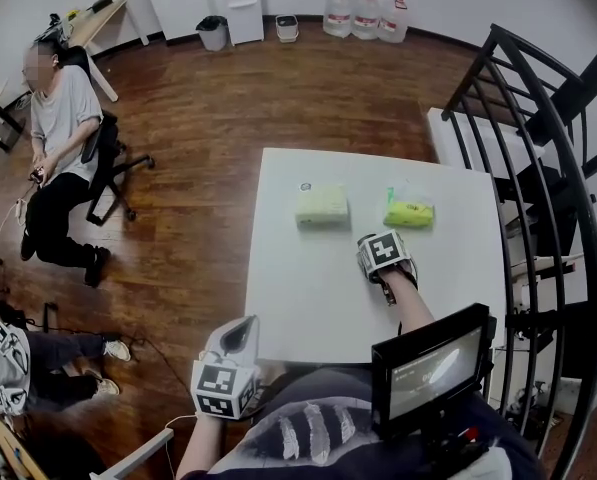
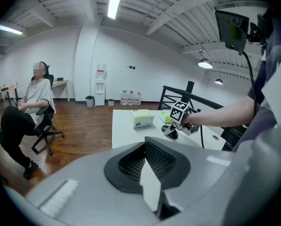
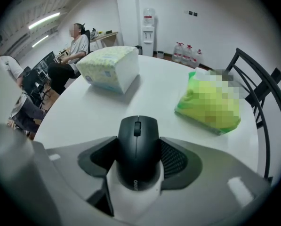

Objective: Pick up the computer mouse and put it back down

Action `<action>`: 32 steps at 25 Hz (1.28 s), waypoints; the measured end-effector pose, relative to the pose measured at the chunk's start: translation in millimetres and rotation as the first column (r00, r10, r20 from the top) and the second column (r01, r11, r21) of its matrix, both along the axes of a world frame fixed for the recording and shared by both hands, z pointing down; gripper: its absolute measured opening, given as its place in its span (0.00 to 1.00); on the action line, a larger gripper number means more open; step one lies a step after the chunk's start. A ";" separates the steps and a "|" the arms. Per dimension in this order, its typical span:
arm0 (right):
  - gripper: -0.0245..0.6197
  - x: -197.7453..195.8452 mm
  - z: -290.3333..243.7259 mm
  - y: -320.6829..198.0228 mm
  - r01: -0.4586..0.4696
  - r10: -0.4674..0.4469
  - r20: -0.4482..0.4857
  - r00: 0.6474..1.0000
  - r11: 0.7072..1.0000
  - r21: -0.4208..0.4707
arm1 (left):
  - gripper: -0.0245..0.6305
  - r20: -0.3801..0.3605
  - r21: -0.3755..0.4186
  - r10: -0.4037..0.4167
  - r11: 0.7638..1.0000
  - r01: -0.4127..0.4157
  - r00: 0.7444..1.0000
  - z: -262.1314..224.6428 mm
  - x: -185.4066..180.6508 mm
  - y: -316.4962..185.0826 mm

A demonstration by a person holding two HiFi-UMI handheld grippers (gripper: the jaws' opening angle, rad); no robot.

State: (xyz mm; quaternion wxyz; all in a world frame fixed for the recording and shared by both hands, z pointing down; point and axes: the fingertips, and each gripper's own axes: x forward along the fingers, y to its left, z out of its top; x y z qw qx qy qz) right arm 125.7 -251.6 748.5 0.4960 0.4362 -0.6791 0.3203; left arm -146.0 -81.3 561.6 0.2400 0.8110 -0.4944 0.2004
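Observation:
A black computer mouse (image 3: 138, 147) with a scroll wheel sits between the jaws of my right gripper (image 3: 139, 157), whose pads press on both its sides. The right gripper (image 1: 383, 258) points steeply down over the white table (image 1: 308, 298), just in front of the green pack. In the left gripper view the mouse (image 2: 171, 134) shows dark under the marker cube, at or just above the tabletop. My left gripper (image 1: 240, 336) hangs off the table's near left edge, its jaws shut with nothing in them (image 2: 145, 147).
A pale yellow tissue pack (image 1: 322, 206) and a green pack (image 1: 409, 211) lie at the far part of the table. A black metal chair (image 1: 538, 118) stands at the right. A person sits on an office chair (image 1: 63, 158) at the left.

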 end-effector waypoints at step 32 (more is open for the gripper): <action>0.23 -81.9 -240.2 36.0 0.363 -0.387 -0.005 0.922 0.862 0.355 | 0.06 -0.026 0.095 0.104 0.990 -0.101 0.994 -34.9 -0.1 10.8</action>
